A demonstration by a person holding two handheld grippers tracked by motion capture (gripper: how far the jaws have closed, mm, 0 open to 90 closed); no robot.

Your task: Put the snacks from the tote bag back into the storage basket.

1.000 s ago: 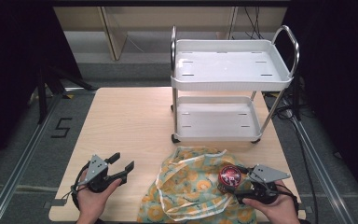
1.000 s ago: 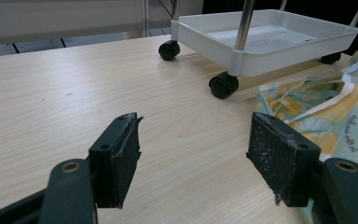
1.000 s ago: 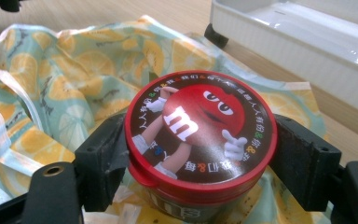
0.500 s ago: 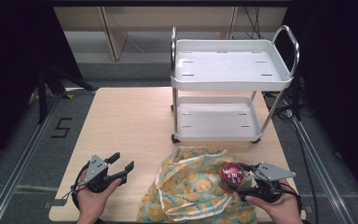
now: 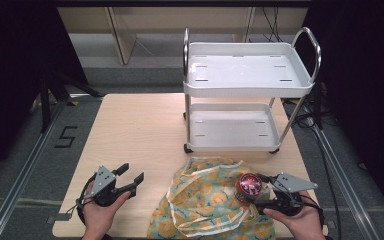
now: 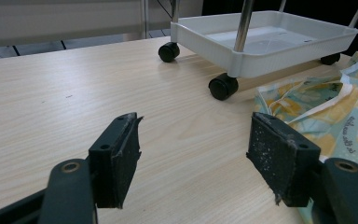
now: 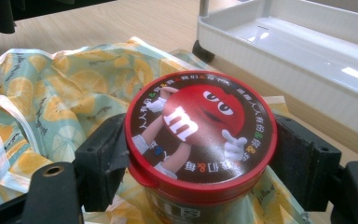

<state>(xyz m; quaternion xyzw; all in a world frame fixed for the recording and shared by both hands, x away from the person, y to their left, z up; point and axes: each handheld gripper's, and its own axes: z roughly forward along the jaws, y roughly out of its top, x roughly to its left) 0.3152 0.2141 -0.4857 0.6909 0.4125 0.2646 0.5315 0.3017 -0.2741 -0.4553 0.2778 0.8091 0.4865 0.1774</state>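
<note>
A glossy red-lidded candy tub (image 7: 200, 140) sits on thin, crinkled lemon-print fabric (image 5: 205, 200); the desk (image 5: 140, 130) is matt pale wood, the cart (image 5: 247, 75) smooth white plastic with shiny metal posts.

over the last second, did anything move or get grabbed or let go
Nothing visibly changed. The right gripper stays clamped on the red-lidded candy tub above the lemon-print bag. The left gripper stays open over bare table. The white cart has not moved.
</note>
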